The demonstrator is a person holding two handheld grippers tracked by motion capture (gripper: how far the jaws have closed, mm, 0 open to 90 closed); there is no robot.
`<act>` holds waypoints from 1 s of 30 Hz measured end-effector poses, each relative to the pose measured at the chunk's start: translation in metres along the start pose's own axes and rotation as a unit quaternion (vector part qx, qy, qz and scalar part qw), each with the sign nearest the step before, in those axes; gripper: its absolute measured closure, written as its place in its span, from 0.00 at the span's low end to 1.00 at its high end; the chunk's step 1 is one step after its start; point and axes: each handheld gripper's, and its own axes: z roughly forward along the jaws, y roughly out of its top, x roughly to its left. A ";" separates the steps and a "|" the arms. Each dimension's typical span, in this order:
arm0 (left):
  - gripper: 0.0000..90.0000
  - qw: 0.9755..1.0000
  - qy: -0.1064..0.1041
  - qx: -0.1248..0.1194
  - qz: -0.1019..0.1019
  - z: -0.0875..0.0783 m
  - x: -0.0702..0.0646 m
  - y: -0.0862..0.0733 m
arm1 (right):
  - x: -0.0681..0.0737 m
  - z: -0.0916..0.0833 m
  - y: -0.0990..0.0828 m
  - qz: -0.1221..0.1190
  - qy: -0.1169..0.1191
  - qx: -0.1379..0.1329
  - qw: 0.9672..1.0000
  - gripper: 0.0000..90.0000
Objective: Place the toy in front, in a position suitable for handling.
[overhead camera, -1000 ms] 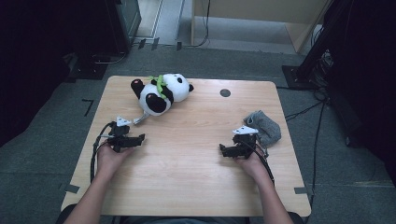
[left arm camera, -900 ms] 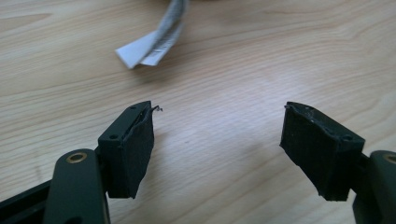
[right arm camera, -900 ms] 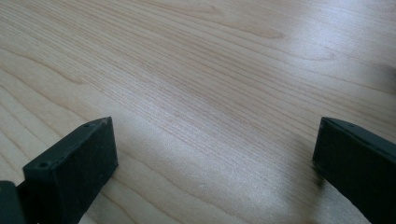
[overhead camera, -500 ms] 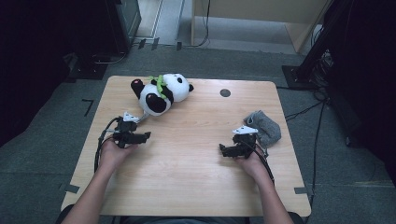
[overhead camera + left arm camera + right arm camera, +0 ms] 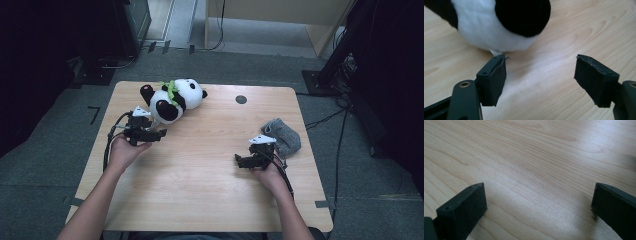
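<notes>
On the wooden table [image 5: 210,165], the left claw [image 5: 159,134] gapes beside the panda [image 5: 172,100].

A crumpled grey cloth [image 5: 283,135] lies near the wooden table's [image 5: 210,200] right edge, beyond a dark round hole [image 5: 241,99].

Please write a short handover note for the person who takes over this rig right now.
Left gripper: jaws open, nothing between them, just beside the plush panda.
Right gripper: open and holding nothing, over bare table.
Panda lies on its side at the far left of the table; grey cloth at the right edge.
Done: nothing gripped yet.
Left: probably to grasp the panda.
</notes>
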 end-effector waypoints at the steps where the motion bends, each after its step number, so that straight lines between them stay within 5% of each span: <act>1: 0.26 1.000 -0.002 -0.003 -0.003 0.000 0.001 0.004 | 0.000 0.000 0.000 0.000 0.000 0.000 1.000 0.00; 18: 0.24 1.000 -0.002 -0.016 0.001 -0.001 0.007 0.057 | 0.000 0.000 0.000 0.000 0.000 -0.001 1.000 0.00; 30: 0.24 1.000 0.010 0.000 -0.003 0.018 0.016 0.102 | 0.000 0.000 0.000 -0.001 0.000 -0.001 1.000 0.00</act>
